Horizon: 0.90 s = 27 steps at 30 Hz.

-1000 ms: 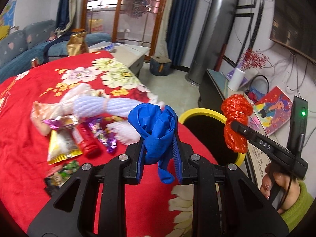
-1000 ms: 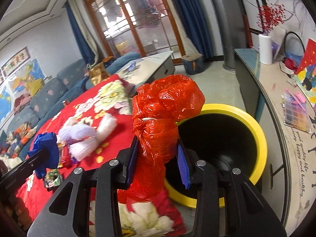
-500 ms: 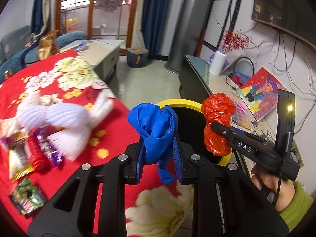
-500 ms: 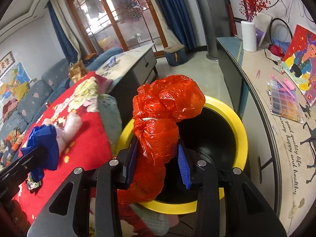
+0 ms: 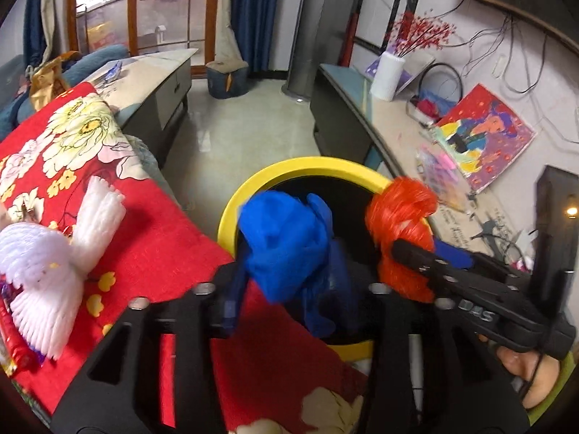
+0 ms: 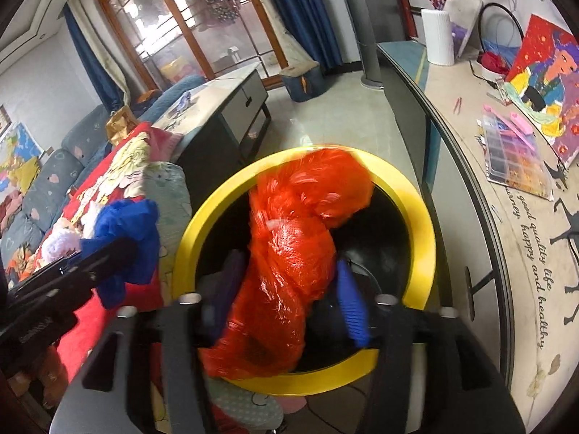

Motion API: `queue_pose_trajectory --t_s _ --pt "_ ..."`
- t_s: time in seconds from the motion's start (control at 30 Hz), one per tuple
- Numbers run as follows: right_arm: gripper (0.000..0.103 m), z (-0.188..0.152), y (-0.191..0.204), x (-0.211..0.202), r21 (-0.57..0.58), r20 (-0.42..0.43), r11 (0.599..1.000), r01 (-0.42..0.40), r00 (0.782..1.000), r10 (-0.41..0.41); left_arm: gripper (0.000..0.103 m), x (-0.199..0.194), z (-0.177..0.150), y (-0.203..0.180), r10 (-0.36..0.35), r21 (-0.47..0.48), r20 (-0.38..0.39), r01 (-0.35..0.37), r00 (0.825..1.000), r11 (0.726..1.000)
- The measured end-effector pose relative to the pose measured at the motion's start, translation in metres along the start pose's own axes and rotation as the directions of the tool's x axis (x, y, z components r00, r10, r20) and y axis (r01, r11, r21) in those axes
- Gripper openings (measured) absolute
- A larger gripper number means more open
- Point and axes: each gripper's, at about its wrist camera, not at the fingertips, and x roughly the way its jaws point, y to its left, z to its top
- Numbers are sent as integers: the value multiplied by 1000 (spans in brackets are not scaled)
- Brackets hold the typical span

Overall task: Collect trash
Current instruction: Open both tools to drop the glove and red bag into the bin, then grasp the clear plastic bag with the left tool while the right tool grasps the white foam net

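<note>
A crumpled blue bag [image 5: 286, 242] hangs between the jaws of my left gripper [image 5: 289, 311], over the near rim of the yellow-rimmed black bin [image 5: 311, 166]. The jaws have spread wide and the bag looks loose. My right gripper [image 6: 286, 303] is over the bin [image 6: 423, 231] too, its jaws apart, with a crumpled red bag [image 6: 293, 253] between them, blurred. The red bag also shows in the left wrist view [image 5: 401, 224], and the blue bag in the right wrist view [image 6: 126, 246].
A red flowered cloth [image 5: 152, 253] covers the table on the left, with white foam netting [image 5: 47, 271] and snack wrappers at its edge. A low cabinet [image 5: 159, 83] stands behind. A long counter [image 6: 506, 217] with a painting and a white vase runs along the right.
Both grippers moved from the table over the bin. Both pairs of jaws have spread, and the blue and red bags now sit loose and blurred between them.
</note>
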Motion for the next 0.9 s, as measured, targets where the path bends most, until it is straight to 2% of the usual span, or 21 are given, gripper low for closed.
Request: queue_pose_trajectory --t_s 0.07,0.13,0.2,0.3,0.43,0.6,0.9 --pt "65 0 -3 0 5 8 1000 11 1000 -11 55 2 -1 3 0 -5 2 0 1000 1000" --pt "68 0 -6 -1 9 10 1000 24 1000 -24 75 -1 -2 8 -3 -27 12 4 1000 1000" --pt "68 0 -7 -4 10 25 999 44 999 -44 76 -9 -2 14 -13 -59 30 15 999 998" --pt "71 1 -6 -11 8 51 999 47 998 -47 90 -27 -3 23 -10 -101 70 17 998 995" --pt "75 4 5 -23 -9 92 999 32 995 -31 91 -53 -8 34 17 -121 126 -2 992 993" --pt "79 8 31 -41 -53 131 998 -26 991 32 92 -81 -15 47 66 -147 180 -39 981 988" --pt "80 4 88 -57 -160 130 979 -123 981 144 92 -126 -31 78 160 -219 254 -104 954 970"
